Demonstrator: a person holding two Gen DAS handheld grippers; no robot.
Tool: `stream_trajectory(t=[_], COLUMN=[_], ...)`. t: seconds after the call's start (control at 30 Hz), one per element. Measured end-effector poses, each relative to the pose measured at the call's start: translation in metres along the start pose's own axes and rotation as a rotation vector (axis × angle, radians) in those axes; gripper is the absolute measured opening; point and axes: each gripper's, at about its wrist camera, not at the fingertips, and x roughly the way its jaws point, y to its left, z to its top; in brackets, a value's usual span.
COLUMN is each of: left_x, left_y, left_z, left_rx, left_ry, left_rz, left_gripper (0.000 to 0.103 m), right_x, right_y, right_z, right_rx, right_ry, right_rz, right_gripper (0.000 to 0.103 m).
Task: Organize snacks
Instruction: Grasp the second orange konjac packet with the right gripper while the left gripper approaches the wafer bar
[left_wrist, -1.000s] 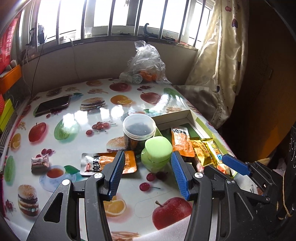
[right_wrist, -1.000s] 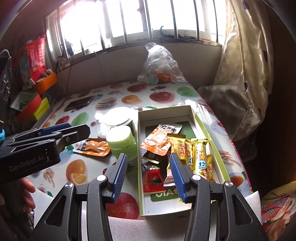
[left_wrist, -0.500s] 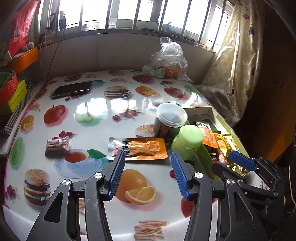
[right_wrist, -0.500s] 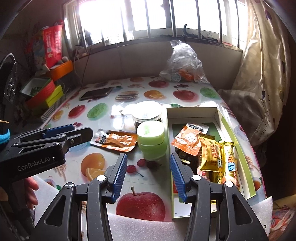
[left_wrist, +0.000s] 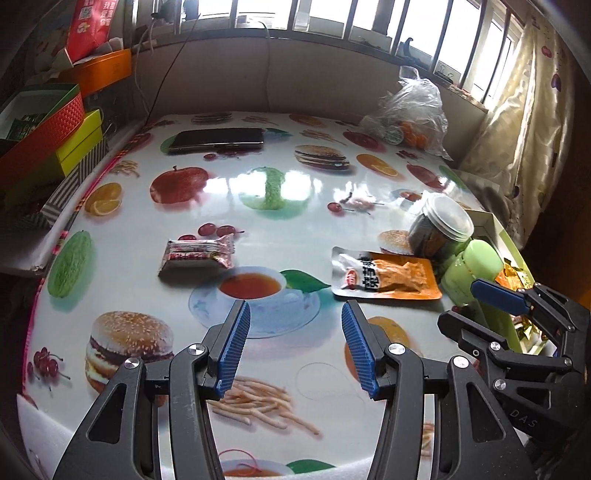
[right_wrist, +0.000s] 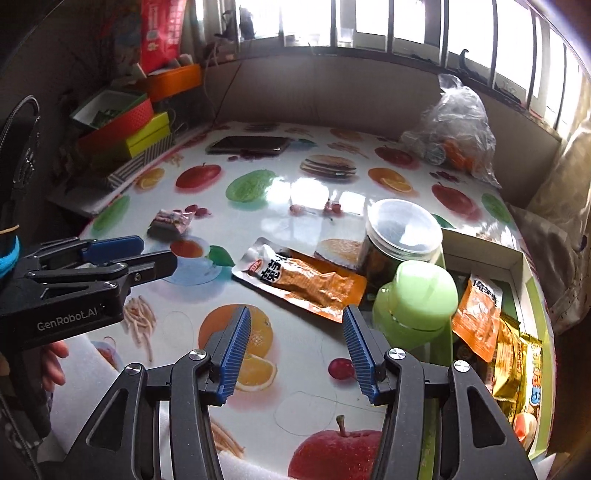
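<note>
A pink snack pack (left_wrist: 197, 254) lies on the fruit-print table (left_wrist: 295, 192), ahead and left of my left gripper (left_wrist: 295, 310), which is open and empty. An orange pouch (left_wrist: 388, 278) lies flat beside a clear-lidded jar (left_wrist: 441, 229) and a green container (left_wrist: 476, 269). In the right wrist view my right gripper (right_wrist: 296, 314) hangs just short of that orange pouch (right_wrist: 301, 280); its jaws are opening with nothing between them. The box (right_wrist: 517, 258) at the right holds an orange pouch (right_wrist: 480, 314) and gold packs (right_wrist: 513, 354). The left gripper (right_wrist: 110, 254) shows at the left.
A phone (left_wrist: 218, 140) lies at the back of the table and a plastic bag (left_wrist: 410, 118) sits by the window wall. Red, orange and yellow boxes (left_wrist: 44, 125) are stacked off the left edge. A curtain (left_wrist: 517, 129) hangs at the right. A hand (right_wrist: 55, 365) holds the left gripper.
Both grippers have swung left, away from the box. The pink pack and the orange pouch now lie closer ahead. The right jaws stand wider apart than before.
</note>
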Motion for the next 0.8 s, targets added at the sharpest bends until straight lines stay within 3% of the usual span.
stream_trajectory(t=[0.27, 0.4, 0.8], left_x=[0.019, 0.025, 0.043], left_y=[0.037, 0.052, 0.090], left_z=[0.003, 0.007, 0.023], left_rx=[-0.031, -0.046, -0.071], left_ry=[0.035, 0.038, 0.049], left_rz=[0.043, 0.049, 0.130], left_gripper=[0.053, 0.053, 0.053], right_x=[0.049, 0.071, 0.097], right_y=[0.016, 0.018, 0.015], right_z=[0.017, 0.019, 0.040], right_rx=[-0.162, -0.207, -0.060], right_ry=[0.134, 0.182, 0.170], right_rz=[-0.020, -0.075, -0.023], right_gripper=[0.055, 0.055, 0.057])
